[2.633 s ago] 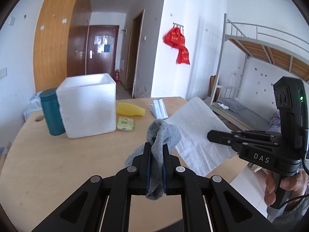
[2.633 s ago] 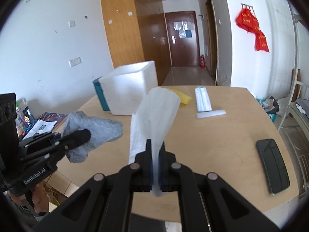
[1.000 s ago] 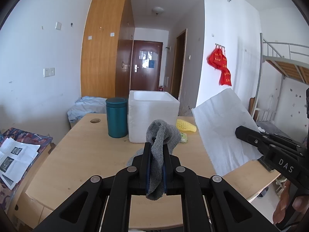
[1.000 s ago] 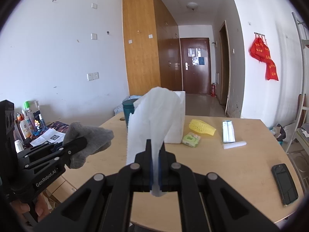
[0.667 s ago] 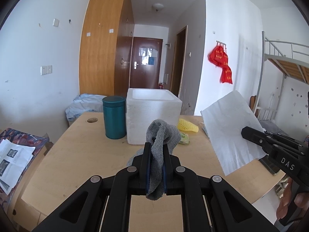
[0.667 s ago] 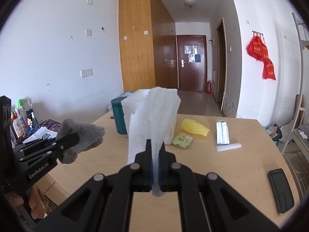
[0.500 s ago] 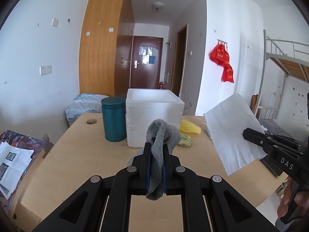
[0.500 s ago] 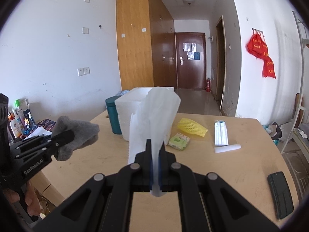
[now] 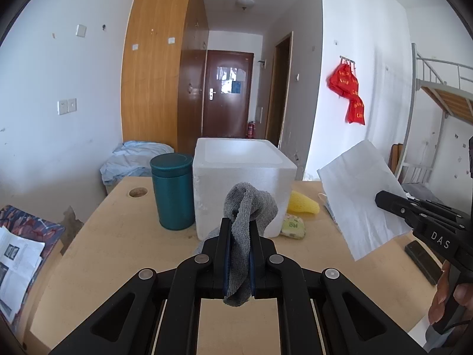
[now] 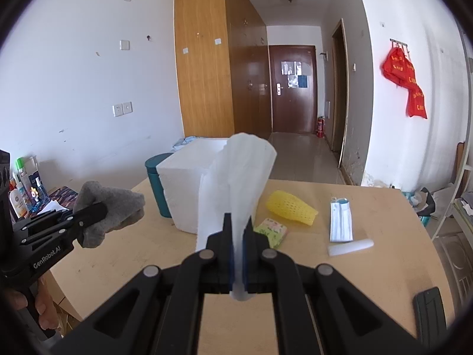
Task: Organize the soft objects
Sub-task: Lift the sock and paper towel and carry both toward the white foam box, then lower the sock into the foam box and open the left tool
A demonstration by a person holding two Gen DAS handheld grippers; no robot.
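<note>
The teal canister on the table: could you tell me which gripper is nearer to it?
Left. The left gripper with its grey cloth is just right of the canister; the right gripper sits beyond the foam box.

My two wrist cameras sit side by side, apparently close above the surface's [image 9: 97, 245] near edge, sharing the foam box [image 9: 242, 174] and far door [image 10: 292, 88].

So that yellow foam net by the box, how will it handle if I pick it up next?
The yellow net looks like open foam mesh, so probably very light and squashy; a gripper would likely flatten it. It lies as a hollow, tapered sleeve on the table, so a push may slide or roll it rather than tip it. Its holes should give decent grip.
</note>
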